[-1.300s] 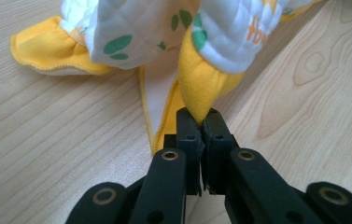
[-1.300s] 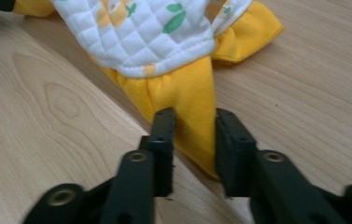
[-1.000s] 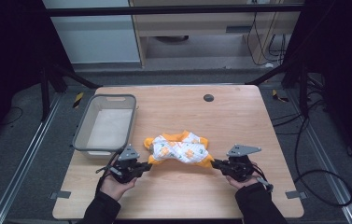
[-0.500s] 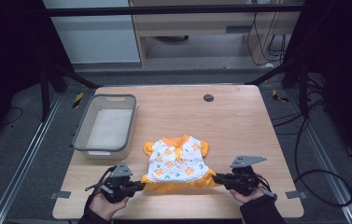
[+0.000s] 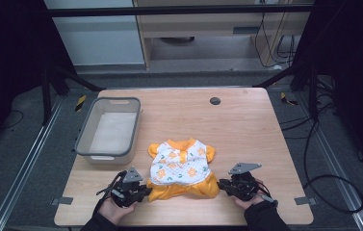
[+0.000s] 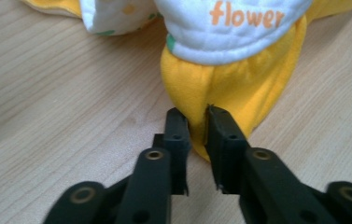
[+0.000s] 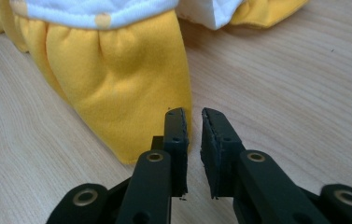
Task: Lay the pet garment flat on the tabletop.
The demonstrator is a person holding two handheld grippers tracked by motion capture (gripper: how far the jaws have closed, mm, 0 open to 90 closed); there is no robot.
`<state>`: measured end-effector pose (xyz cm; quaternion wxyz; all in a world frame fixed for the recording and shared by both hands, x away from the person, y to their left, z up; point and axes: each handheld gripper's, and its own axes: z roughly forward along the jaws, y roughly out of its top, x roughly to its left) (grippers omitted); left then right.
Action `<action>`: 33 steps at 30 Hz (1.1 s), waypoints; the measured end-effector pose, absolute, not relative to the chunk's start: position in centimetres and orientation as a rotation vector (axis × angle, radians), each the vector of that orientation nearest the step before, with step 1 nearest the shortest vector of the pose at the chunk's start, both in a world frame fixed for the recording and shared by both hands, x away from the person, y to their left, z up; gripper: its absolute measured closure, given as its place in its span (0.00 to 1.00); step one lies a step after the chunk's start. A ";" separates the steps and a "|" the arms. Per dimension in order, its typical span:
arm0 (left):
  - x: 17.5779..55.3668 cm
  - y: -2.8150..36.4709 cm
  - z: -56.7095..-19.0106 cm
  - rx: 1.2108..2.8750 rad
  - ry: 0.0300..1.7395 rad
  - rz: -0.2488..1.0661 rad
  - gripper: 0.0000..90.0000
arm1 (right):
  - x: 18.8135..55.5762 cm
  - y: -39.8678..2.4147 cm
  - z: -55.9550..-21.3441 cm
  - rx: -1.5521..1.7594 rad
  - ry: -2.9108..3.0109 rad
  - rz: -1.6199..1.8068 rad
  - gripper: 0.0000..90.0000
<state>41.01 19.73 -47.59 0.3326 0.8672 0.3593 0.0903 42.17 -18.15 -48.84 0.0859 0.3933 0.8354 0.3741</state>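
A small dress [image 5: 181, 168], white top with orange flowers and a yellow skirt, lies spread flat on the wooden table [image 5: 246, 125] near its front edge. My left gripper [image 5: 143, 191] is at the skirt's left hem corner and my right gripper [image 5: 222, 185] at its right corner. In the left gripper view the jaws [image 6: 196, 112] have just been opening, and the yellow hem [image 6: 229, 79] still lies loosely in their narrow gap. In the right gripper view the jaws [image 7: 193, 112] have just been opening too; the gap shows bare wood and the skirt [image 7: 127, 84] lies beside one jaw.
A grey plastic bin [image 5: 84, 144] stands at the table's left, behind my left hand. A small black round cap [image 5: 214, 100] sits near the far edge. Bare wood stretches to the right of the dress and behind it.
The dress, bunched between the grippers a second ago, now lies flat and spread. Both hands came down and toward the front edge, and both jaw pairs have parted.
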 end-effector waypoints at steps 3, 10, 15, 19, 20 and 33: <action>40.7 20.0 -47.2 2.236 0.920 0.268 0.69 | 42.1 -18.5 -48.5 1.158 2.456 1.139 0.84; 40.1 21.7 -44.4 2.070 0.930 0.408 0.55 | 41.9 -19.8 -47.1 1.116 2.314 1.248 0.74; 41.2 22.2 -42.3 2.008 0.935 0.474 0.56 | 43.1 -20.3 -46.4 1.117 2.253 1.272 0.68; 43.6 21.0 -41.7 2.000 0.932 0.489 0.57 | 45.0 -19.9 -45.8 1.131 2.221 1.283 0.64; 44.3 20.5 -41.7 2.004 0.931 0.491 0.57 | 45.6 -19.6 -45.7 1.134 2.219 1.286 0.63; 52.0 16.3 -45.8 2.146 1.041 0.511 0.52 | 51.8 -15.9 -47.1 1.143 2.227 1.294 0.54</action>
